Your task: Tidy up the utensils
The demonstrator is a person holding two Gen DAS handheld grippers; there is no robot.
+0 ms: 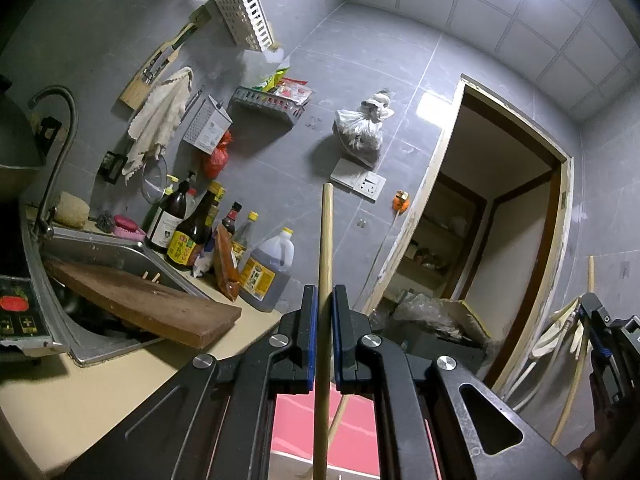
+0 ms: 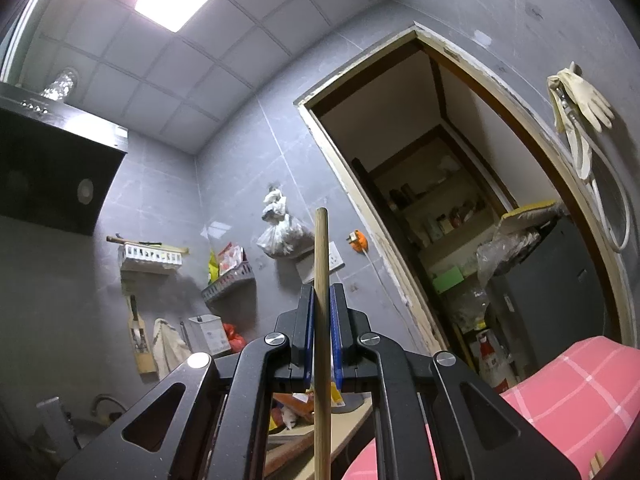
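Right now I judge I'm mid-carry, each hand clenched on one wooden chopstick: my left gripper (image 1: 324, 292) pinches a chopstick (image 1: 325, 248) running upright between its pads, and my right gripper (image 2: 322, 292) grips another chopstick (image 2: 321, 264) likewise; next I'd aim both at the white holder (image 1: 248, 14) on the wall

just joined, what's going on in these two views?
Each claw is shut on a thin pale wooden stick, probably a chopstick: the left claw grips one stick, the right claw another. Both point up at the grey tiled wall, away from the steel sink with its brown wooden cutting board.
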